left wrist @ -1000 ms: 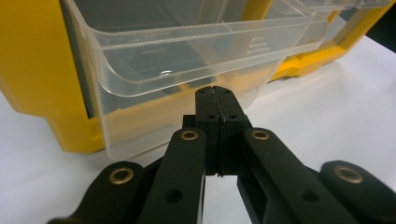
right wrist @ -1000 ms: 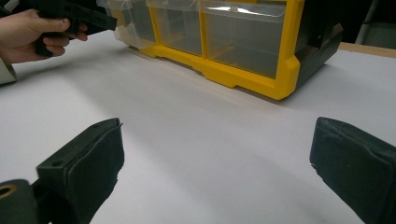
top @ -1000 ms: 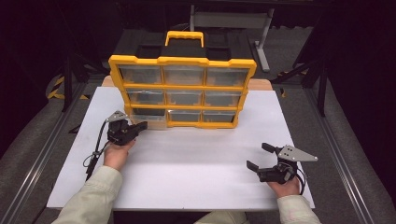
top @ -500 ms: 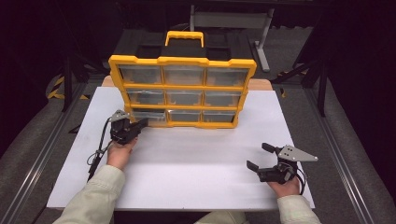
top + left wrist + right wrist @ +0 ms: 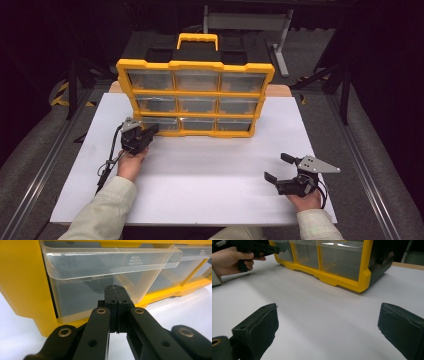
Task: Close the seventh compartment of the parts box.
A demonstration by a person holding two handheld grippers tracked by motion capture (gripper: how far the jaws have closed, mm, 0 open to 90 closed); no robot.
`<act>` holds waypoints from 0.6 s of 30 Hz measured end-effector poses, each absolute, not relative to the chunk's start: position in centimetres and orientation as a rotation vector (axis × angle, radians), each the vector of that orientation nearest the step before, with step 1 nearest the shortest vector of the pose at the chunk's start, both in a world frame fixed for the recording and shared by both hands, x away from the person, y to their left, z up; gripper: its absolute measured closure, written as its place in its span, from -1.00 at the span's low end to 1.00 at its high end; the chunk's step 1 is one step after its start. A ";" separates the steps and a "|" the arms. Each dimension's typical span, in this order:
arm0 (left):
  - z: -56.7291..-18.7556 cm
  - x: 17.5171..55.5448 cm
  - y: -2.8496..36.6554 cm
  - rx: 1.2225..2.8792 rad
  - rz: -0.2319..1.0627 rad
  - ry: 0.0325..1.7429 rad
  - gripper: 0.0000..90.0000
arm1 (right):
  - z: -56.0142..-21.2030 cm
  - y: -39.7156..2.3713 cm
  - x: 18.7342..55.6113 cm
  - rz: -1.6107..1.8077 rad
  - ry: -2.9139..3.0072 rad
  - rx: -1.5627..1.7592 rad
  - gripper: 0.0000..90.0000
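- The yellow drawer organizer point(image 5: 195, 97) stands upright at the back of the white tabletop point(image 5: 200, 175).
- The left gripper point(image 5: 116, 293), jaws pressed together, sits just before the bottom-left clear drawer point(image 5: 100, 282); whether they touch is unclear.
- The right gripper point(image 5: 280, 167) rests spread, well apart.
- The drawers' contents are hard to make out.

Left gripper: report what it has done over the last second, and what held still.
The left gripper has crept slightly forward toward the bottom-left drawer of the yellow organizer, jaws shut and gripping nothing. The right gripper stayed open in place on the white table; the organizer did not move.
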State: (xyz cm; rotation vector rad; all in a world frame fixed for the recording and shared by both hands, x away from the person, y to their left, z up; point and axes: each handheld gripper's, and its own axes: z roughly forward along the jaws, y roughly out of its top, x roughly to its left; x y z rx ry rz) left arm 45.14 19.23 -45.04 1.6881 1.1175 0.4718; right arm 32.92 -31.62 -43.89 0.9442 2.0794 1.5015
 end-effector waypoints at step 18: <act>-45.8 45.9 19.4 1.710 0.556 1.115 0.98 | -43.9 -31.7 32.9 1.501 2.074 0.954 -0.92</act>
